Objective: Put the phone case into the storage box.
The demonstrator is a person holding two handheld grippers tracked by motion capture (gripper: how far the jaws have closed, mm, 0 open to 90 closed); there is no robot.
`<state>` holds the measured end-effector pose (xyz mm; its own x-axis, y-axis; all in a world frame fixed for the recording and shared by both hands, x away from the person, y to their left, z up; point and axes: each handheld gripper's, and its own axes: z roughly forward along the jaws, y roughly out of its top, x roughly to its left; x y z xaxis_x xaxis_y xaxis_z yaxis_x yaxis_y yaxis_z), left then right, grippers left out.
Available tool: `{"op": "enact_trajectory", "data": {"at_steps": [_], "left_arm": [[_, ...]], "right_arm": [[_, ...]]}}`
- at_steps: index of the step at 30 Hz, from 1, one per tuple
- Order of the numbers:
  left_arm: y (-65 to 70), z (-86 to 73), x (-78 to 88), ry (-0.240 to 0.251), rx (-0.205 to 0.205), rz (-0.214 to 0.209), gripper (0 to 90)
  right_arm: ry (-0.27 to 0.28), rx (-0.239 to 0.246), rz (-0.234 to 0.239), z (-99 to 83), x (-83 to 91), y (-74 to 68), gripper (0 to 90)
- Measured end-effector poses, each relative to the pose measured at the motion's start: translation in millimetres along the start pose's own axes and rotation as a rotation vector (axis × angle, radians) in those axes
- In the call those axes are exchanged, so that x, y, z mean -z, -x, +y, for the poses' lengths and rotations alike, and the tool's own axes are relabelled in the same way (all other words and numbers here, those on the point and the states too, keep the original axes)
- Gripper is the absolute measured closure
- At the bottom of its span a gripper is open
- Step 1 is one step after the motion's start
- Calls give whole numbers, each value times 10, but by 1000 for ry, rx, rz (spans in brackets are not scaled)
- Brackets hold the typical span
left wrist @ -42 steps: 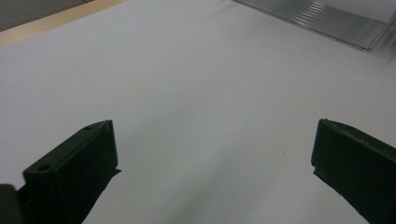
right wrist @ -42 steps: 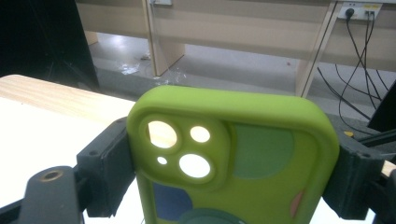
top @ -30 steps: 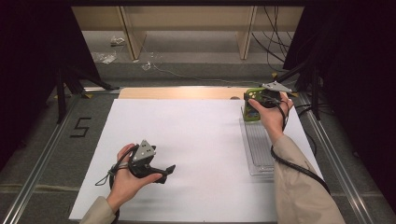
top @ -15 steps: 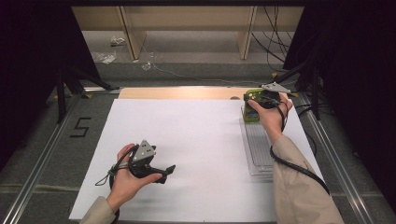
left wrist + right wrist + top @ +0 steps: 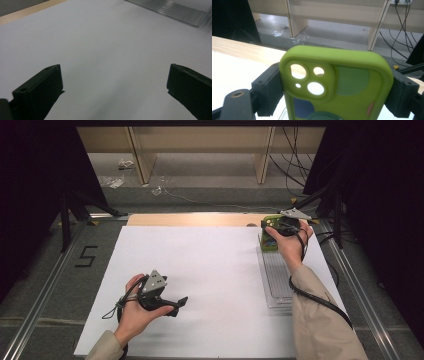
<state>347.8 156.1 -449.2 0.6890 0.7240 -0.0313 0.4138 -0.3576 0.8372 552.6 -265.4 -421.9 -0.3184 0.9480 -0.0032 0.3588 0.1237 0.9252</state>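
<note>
A lime-green phone case (image 5: 352, 100) with camera cut-outs and coloured patches stands upright between the jaws of my right gripper (image 5: 335, 83), which press on its two long edges. From above, the case (image 5: 269, 234) and the right gripper (image 5: 274, 226) are at the far right of the white sheet, over the far end of a clear ribbed tray (image 5: 278, 280). My left gripper (image 5: 178, 305) rests low on the sheet at the near left, lying on its side. Its jaws stand wide apart with bare sheet between them (image 5: 113, 82).
The white sheet (image 5: 210, 270) covers most of the table, with a wooden strip (image 5: 190, 220) along its far edge. The clear tray (image 5: 175, 10) lies along the sheet's right side. Cables (image 5: 320, 300) trail from the right gripper. Beyond the table are wooden shelf legs and floor litter.
</note>
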Motion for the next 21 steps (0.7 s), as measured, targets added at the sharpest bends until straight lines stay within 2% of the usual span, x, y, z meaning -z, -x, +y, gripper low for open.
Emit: {"op": "enact_trajectory", "data": {"at_steps": [10, 21], "left_arm": [[1, -1, -2, 0, 0, -1, 0], [3, -1, -4, -1, -1, -2, 0]], "right_arm": [[-38, -8, 6, -19, -33, 4, 95], [-33, -14, 2, 20, 9, 10, 67]]}}
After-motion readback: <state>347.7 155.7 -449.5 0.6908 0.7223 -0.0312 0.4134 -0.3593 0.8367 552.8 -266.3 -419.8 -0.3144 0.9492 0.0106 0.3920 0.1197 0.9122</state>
